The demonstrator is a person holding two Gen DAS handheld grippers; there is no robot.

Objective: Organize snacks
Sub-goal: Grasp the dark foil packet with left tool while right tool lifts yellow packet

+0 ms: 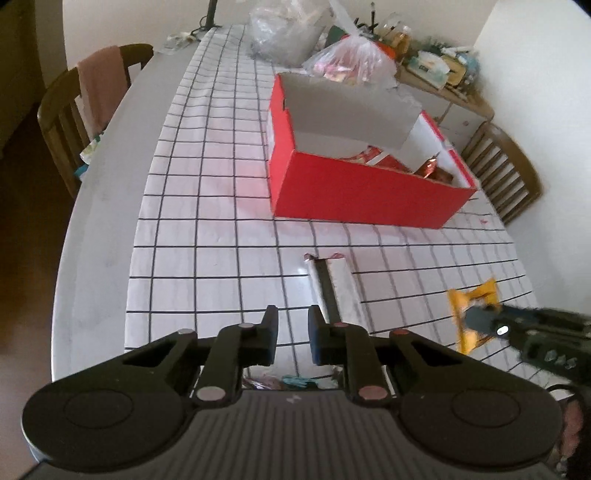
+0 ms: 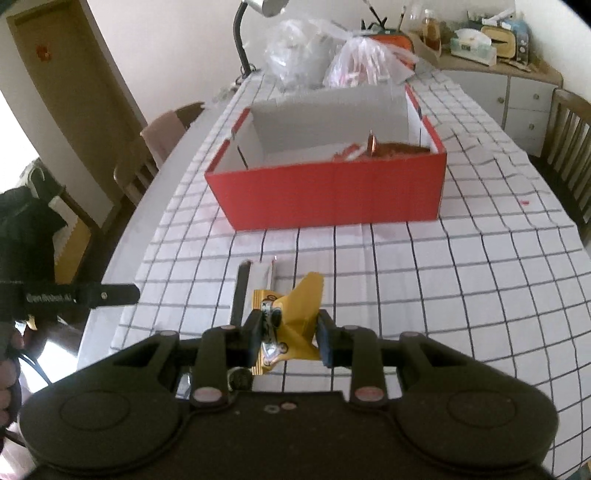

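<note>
Pinching a yellow snack packet (image 2: 291,325) between its two fingers, the right hand-held gripper (image 2: 288,338) holds it above the checked cloth (image 2: 461,295), on the near side of the red box (image 2: 332,195). From the left wrist view the same packet (image 1: 476,314) appears blurred, down to the right of the box, with the right hand-held gripper (image 1: 480,321) clamped on it.

The left hand-held gripper (image 1: 291,339) hangs over the cloth (image 1: 207,236) on the near side of the box (image 1: 354,192), its fingers spread a little apart with nothing between them. A silver packet with a dark stripe (image 1: 330,284) lies flat on the table just past its fingertips, between the gripper and the box; in the right wrist view this silver packet (image 2: 255,280) sits just left of the yellow one.

The box stands open on the table, its lid (image 1: 351,107) tilted up at the far side, with red and copper-coloured wrappers (image 2: 376,149) piled in its right end. Two clear plastic bags (image 2: 332,55) sit just behind the box. A desk lamp (image 2: 247,33) stands to the far left of the box, and wooden chairs (image 1: 506,173) flank the table.
</note>
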